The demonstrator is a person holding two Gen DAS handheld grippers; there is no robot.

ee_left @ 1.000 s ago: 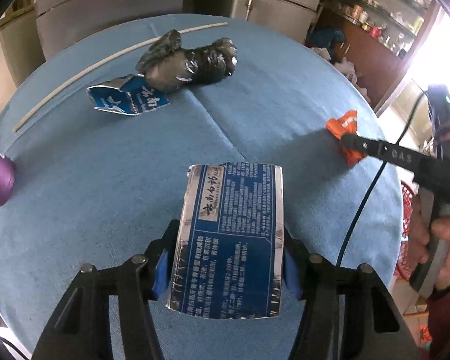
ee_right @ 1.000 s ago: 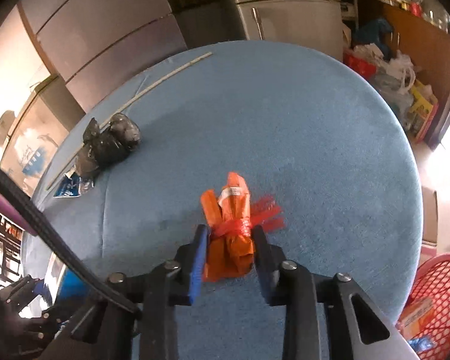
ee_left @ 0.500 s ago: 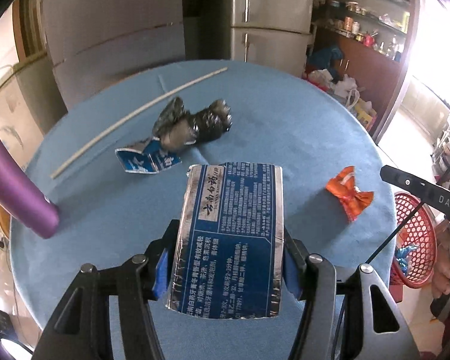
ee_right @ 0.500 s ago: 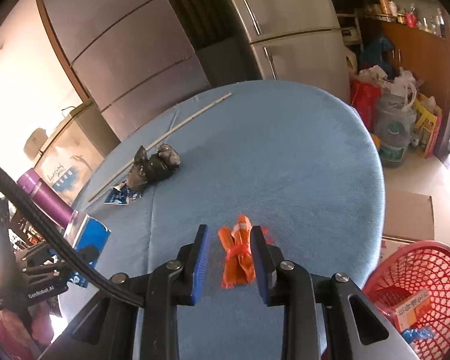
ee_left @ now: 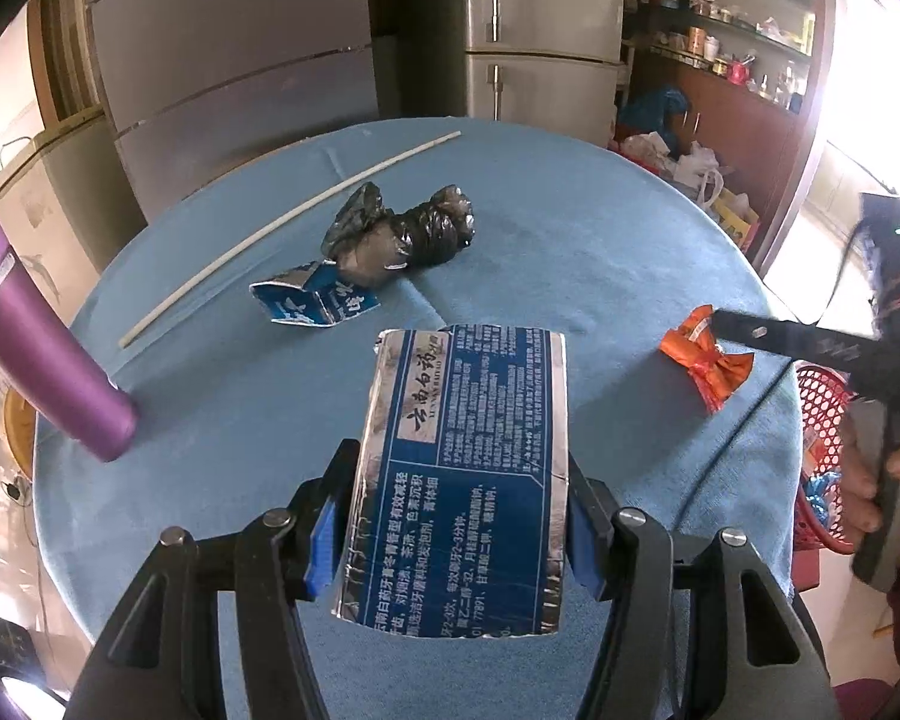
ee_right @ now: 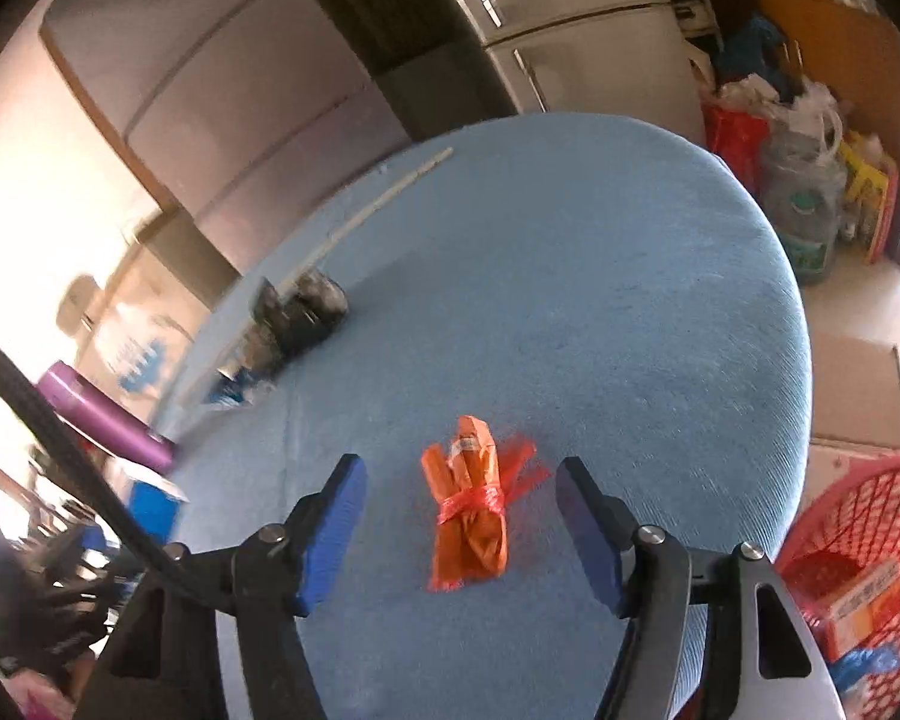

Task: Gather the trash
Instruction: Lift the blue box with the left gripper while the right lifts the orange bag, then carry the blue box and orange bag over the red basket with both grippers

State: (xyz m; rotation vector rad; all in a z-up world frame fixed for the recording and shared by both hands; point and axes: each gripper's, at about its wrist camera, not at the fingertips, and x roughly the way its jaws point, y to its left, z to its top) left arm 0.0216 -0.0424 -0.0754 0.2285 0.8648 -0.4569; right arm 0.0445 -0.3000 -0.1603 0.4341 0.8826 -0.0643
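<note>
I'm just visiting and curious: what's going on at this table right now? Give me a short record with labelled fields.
surface: round table with blue cloth
left gripper: clamped on a flattened blue toothpaste box, lifted off the cloth
right gripper: jaws opening, orange wrapper lying between them, untouched
still on cloth: black plastic bag, torn blue carton piece, thin white stick
bin: red basket beside the table

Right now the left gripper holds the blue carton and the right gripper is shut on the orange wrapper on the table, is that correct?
Not quite. In the right wrist view the right gripper is opening: the orange wrapper lies on the table between the pads, untouched. The left gripper does hold the blue carton.
</note>
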